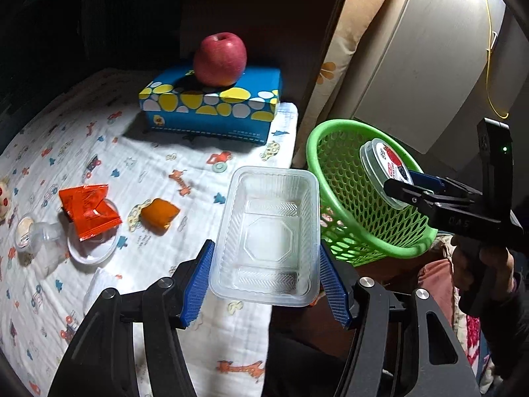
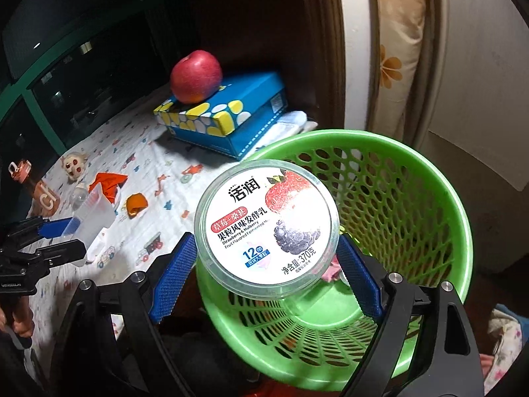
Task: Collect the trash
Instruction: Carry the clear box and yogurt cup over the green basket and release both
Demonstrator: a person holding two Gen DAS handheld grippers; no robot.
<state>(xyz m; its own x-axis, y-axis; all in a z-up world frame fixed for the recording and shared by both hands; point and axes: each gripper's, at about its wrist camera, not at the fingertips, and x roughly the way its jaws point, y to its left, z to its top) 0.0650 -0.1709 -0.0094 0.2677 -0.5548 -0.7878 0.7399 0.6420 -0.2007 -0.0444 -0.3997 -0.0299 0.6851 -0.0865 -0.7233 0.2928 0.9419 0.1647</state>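
Yogurt tub hides basket contents, water bottle edge-cropped

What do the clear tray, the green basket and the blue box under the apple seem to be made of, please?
Clear tray: thin moulded plastic, glossy; translucent, with ribbed patterns pressed into its base.
Green basket: rigid plastic, smooth with a slight sheen; walls pierced by a regular moulded lattice.
Blue box: probably printed cardboard, matte; sharp folded edges and a flat printed pebble pattern.
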